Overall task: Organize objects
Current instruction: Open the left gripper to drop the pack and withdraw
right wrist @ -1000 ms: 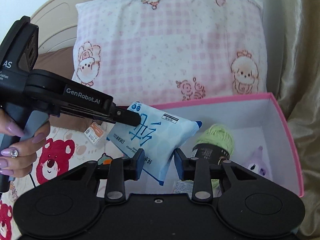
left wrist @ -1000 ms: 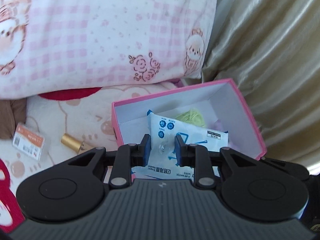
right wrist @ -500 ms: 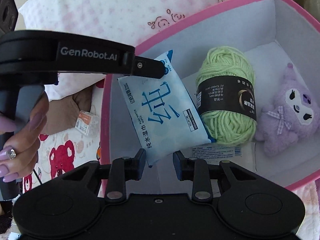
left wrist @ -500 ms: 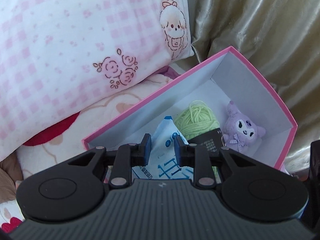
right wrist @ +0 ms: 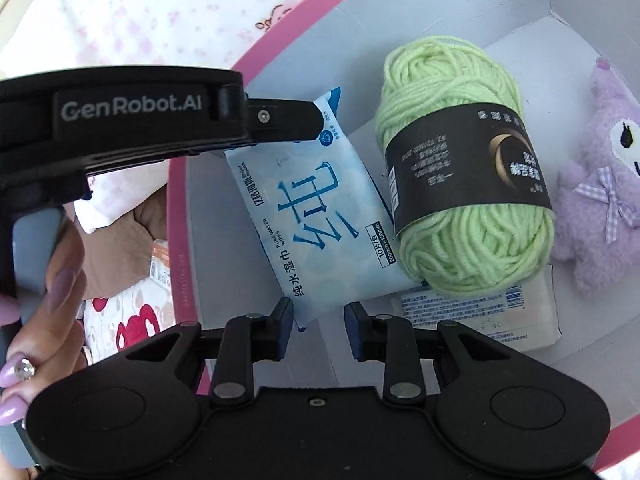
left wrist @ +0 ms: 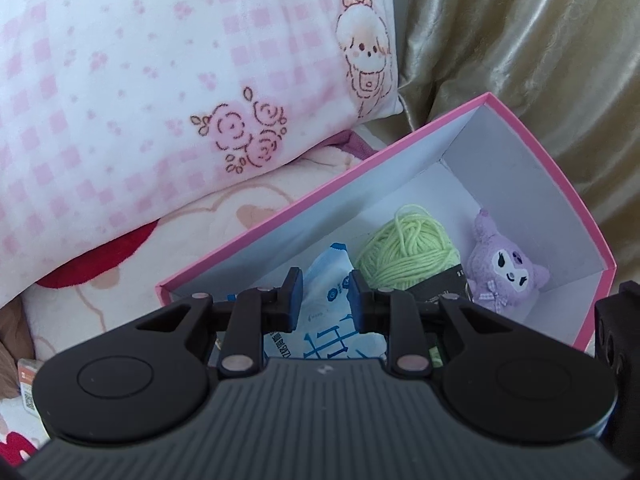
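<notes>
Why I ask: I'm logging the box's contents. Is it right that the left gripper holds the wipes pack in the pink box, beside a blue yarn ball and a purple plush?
Wrong only on color: the yarn ball is light green, as the right wrist view shows. The left gripper does hold the wipes pack in the pink box, with the purple plush beyond.

We see a blue wet-wipes pack [right wrist: 316, 216] lying slanted in the pink box [right wrist: 176, 216], touching a green yarn ball [right wrist: 464, 184] that rests on a white packet [right wrist: 480, 312], beside a purple plush [right wrist: 600, 184].
</notes>
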Tool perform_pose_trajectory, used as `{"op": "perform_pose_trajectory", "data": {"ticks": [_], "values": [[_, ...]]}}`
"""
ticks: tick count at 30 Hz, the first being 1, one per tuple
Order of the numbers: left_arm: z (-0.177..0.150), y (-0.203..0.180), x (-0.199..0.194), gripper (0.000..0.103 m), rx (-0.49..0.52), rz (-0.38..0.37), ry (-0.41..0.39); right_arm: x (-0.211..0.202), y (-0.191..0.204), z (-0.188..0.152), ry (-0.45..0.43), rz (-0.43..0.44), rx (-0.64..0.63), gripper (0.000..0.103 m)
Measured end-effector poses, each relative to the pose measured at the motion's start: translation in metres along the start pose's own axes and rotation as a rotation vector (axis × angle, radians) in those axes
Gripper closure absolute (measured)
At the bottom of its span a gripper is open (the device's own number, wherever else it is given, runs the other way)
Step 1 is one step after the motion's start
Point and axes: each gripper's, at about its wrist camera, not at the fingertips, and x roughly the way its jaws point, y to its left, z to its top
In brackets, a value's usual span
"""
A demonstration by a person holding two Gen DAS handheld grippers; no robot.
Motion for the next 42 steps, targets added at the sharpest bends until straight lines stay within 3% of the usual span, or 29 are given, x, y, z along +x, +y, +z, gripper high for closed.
{"op": "perform_pose_trajectory", "data": {"ticks": [6,9,17,23,25,26,33,38,42], "values": [[-0.013,0.001,-0.005,0.074,-0.012,0.026,-0.066,-0.007,0.018,-0.008,-0.029,-0.059,-0.103,0.066],[-0.019,0.005,-0.019,0.074,-0.049,-0.01,-0.078,-0.023,0.029,-0.016,-0.041,0.016,-0.148,0.064],[-0.033,0.014,-0.084,0.073,-0.104,-0.094,-0.072,-0.094,0.07,-0.033,-0.101,-0.034,-0.41,0.062],[-0.05,0.011,-0.136,0.073,-0.088,-0.088,-0.076,-0.142,0.098,-0.04,-0.15,-0.11,-0.592,0.057],[-0.056,0.01,-0.155,0.067,-0.09,-0.069,-0.094,-0.152,0.111,-0.046,-0.155,-0.123,-0.636,0.057],[-0.058,0.01,-0.163,0.062,-0.09,-0.061,-0.102,-0.155,0.114,-0.049,-0.164,-0.129,-0.653,0.056],[-0.083,0.018,-0.221,0.057,-0.094,-0.034,-0.113,-0.176,0.141,-0.075,-0.218,-0.145,-0.725,0.049],[-0.109,0.036,-0.251,0.057,-0.123,-0.091,-0.105,-0.182,0.163,-0.097,-0.231,-0.137,-0.786,0.048],[-0.134,0.046,-0.266,0.057,-0.141,-0.099,-0.116,-0.18,0.178,-0.114,-0.249,-0.114,-0.816,0.041]]}}
